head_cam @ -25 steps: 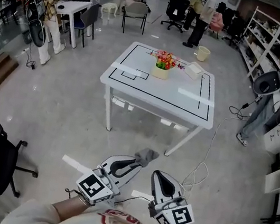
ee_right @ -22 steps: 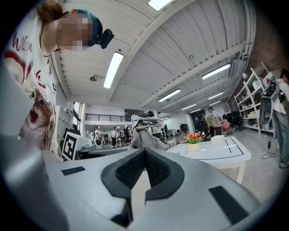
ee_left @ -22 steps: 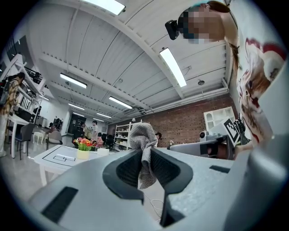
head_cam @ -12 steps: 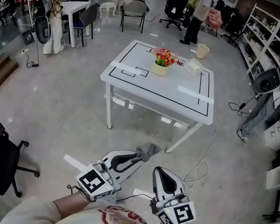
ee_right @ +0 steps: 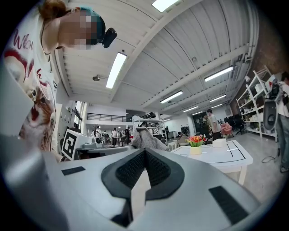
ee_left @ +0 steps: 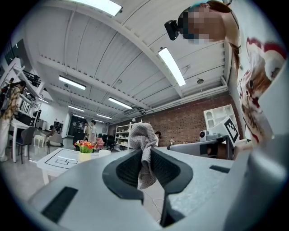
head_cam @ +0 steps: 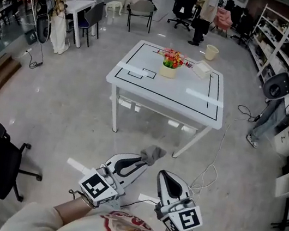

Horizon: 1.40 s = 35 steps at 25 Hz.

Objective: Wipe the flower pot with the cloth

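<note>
Two grippers level in the head view: left gripper (head_cam: 143,163) clenched on a crumpled grey cloth (head_cam: 153,153), ready for wiping; right gripper (head_cam: 165,178) shut and empty just beside it. Well apart from the cream flower pot with red and yellow blooms (head_cam: 168,71) on the white tabletop (head_cam: 164,96). Left gripper view: cloth pinched mid-fold, bunched above the jaws. Right gripper view: jaws together on nothing. Compared with a second ago, hardly changed: same grip, framing slightly shifted.
</note>
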Each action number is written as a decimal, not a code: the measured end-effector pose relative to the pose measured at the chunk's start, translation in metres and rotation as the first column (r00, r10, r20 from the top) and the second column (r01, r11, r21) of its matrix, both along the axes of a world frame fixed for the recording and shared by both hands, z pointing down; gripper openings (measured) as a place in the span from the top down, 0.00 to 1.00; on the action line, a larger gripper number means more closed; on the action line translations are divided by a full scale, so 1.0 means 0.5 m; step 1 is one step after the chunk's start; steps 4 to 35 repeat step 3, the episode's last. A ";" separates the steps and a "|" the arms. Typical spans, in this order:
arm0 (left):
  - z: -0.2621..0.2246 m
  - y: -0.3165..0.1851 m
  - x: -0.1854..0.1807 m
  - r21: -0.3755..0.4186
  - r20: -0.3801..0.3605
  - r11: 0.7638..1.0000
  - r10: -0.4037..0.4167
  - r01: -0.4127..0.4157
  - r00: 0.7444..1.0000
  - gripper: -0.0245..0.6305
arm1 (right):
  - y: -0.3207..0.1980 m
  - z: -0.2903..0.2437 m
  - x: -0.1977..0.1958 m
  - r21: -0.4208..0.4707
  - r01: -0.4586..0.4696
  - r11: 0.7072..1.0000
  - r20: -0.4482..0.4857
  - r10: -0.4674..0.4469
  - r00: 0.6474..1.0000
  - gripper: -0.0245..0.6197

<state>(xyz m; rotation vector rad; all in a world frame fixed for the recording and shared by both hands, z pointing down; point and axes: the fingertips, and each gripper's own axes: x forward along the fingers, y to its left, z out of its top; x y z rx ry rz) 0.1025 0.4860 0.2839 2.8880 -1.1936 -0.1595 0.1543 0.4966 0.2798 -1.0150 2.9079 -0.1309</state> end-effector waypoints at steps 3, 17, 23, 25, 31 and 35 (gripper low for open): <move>0.007 0.000 -0.006 -0.012 0.004 1.000 -0.005 0.005 1.000 0.89 | -0.001 0.002 -0.007 -0.003 0.005 1.000 0.000 -0.005 1.000 0.96; 0.007 0.000 -0.006 -0.012 0.004 1.000 -0.005 0.005 1.000 0.89 | -0.001 0.002 -0.007 -0.003 0.005 1.000 0.000 -0.005 1.000 0.96; 0.007 0.000 -0.006 -0.012 0.004 1.000 -0.005 0.005 1.000 0.89 | -0.001 0.002 -0.007 -0.003 0.005 1.000 0.000 -0.005 1.000 0.96; 0.007 0.000 -0.006 -0.012 0.004 1.000 -0.005 0.005 1.000 0.89 | -0.001 0.002 -0.007 -0.003 0.005 1.000 0.000 -0.005 1.000 0.96; 0.007 0.000 -0.006 -0.012 0.004 1.000 -0.005 0.005 1.000 0.89 | -0.001 0.002 -0.007 -0.003 0.005 1.000 0.000 -0.005 1.000 0.96; 0.007 0.000 -0.006 -0.012 0.004 1.000 -0.005 0.005 1.000 0.89 | -0.001 0.002 -0.007 -0.003 0.005 1.000 0.000 -0.005 1.000 0.96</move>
